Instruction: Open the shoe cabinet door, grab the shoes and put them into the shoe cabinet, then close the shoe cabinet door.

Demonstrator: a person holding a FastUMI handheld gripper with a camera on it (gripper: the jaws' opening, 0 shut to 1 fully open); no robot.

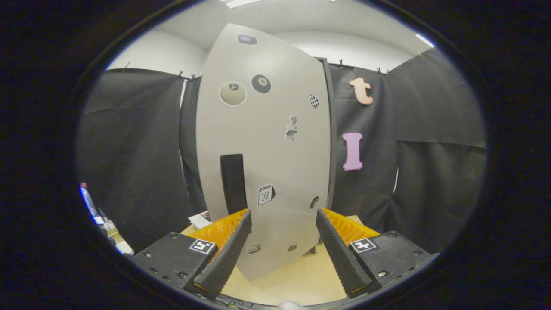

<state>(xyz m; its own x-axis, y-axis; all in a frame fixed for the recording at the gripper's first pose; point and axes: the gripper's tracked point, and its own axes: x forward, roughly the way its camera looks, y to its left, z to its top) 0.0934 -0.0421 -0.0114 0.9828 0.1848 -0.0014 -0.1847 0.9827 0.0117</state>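
A tall grey shoe cabinet (267,142) stands on a pale wooden table (301,280), right ahead of my fingers. Its door faces me and looks shut, with several stickers scattered over it. A black vertical handle (233,183) sits on the door's lower left, just above my left fingertip. My gripper (284,217) is open, its two black ridged fingers (228,249) spread wide in front of the door's lower part with nothing between them. No shoes can be seen.
Black cloth walls close in behind and on both sides of the cabinet. A small printed card or box (200,219) lies on the table to the cabinet's left. Some bright items (107,228) sit at the far left.
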